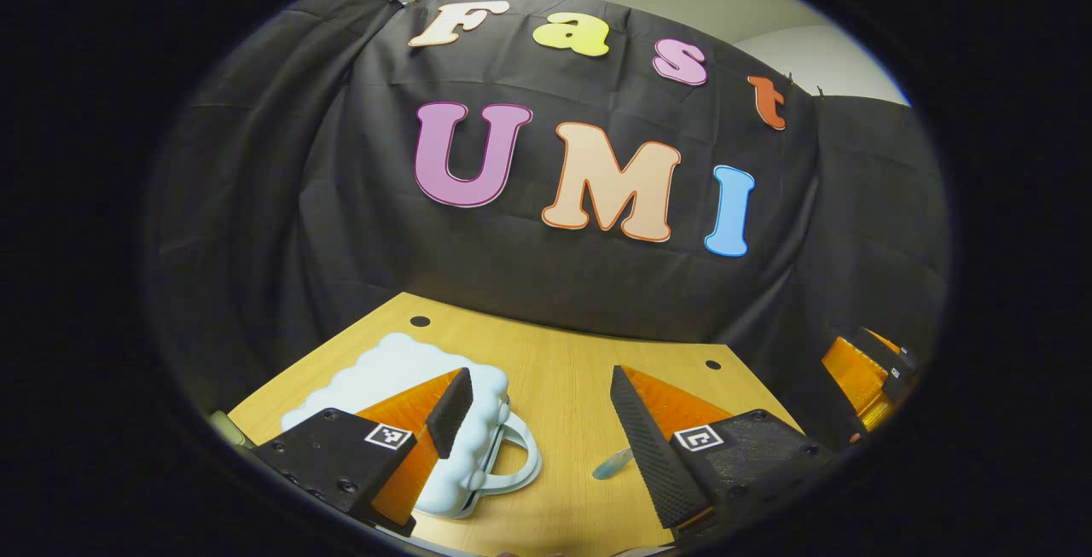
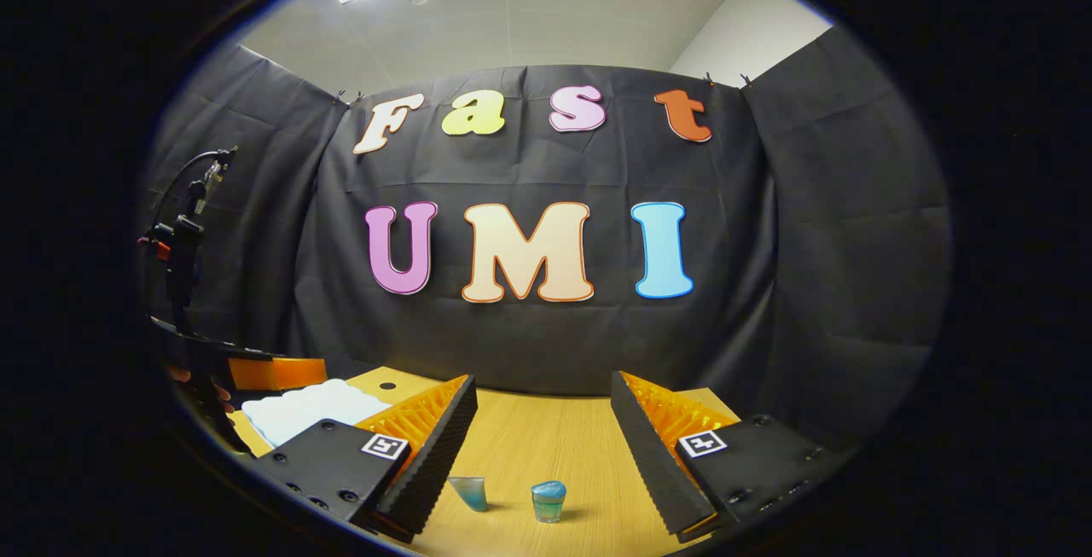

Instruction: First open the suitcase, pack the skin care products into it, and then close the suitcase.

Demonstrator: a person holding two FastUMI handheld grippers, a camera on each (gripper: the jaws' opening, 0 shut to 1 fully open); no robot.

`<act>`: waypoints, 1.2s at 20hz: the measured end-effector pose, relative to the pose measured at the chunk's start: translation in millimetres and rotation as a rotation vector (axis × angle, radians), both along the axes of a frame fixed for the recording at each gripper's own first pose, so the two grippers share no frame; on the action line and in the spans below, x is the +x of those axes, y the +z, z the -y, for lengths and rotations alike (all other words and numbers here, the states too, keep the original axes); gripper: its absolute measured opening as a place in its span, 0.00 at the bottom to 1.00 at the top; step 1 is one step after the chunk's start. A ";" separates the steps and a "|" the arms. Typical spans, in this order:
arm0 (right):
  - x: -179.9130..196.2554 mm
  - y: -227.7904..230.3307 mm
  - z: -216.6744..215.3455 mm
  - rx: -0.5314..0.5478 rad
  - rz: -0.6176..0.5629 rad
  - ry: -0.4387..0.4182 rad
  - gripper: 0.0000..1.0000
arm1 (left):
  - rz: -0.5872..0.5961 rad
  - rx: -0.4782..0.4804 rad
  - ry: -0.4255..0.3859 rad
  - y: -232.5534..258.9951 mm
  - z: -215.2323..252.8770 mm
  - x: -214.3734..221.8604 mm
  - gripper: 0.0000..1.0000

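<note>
A small pale cloud-shaped suitcase (image 1: 401, 369) lies shut and flat on the wooden table (image 1: 563, 369), its handle (image 1: 522, 455) facing me. My left gripper (image 1: 540, 374) hovers open just above and right of it, and its left finger overlaps the case. A small blue tube (image 1: 612, 463) lies by the right finger. In the right gripper view, my right gripper (image 2: 543, 382) is open over the table. The blue tube (image 2: 469, 491) and a small clear jar with a blue lid (image 2: 548, 501) stand between its fingers. The suitcase (image 2: 307, 408) lies off to the left.
The right gripper (image 1: 870, 369) shows at the table's right edge in the left gripper view. The left gripper (image 2: 277, 372) sits beyond the suitcase in the right gripper view. A dark stand with cables (image 2: 183, 241) rises at the far left. Two holes (image 1: 420, 321) mark the table's back.
</note>
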State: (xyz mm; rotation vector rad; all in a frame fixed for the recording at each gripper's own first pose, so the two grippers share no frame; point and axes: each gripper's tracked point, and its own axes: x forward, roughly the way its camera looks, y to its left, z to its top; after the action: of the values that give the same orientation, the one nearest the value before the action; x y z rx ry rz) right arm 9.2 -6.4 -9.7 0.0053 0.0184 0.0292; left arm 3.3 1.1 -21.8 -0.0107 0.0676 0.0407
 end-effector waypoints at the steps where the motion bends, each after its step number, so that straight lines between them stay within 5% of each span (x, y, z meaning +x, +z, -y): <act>1: -0.1 -3.1 1.1 0.002 -0.006 -0.002 0.99 | -0.012 -0.004 -0.004 -3.1 1.7 1.0 0.95; 13: -14.1 -31.9 22.1 0.027 -0.069 -0.060 0.99 | -0.352 0.003 -0.119 -88.1 21.4 30.4 0.95; 19: -23.6 -40.8 27.6 0.041 -0.089 -0.080 0.99 | -0.526 0.083 -0.099 -125.9 6.7 49.0 0.96; 24: -29.9 -43.2 24.9 -0.010 -0.113 -0.057 0.99 | -0.689 0.002 -0.067 -163.0 -1.7 64.4 0.95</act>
State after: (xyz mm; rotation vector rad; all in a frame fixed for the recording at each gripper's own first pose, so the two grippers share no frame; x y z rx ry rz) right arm -20.7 -31.3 -52.9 -0.0025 0.1317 -0.0279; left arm 67.7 2.7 -184.8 0.0081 0.7568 -0.0245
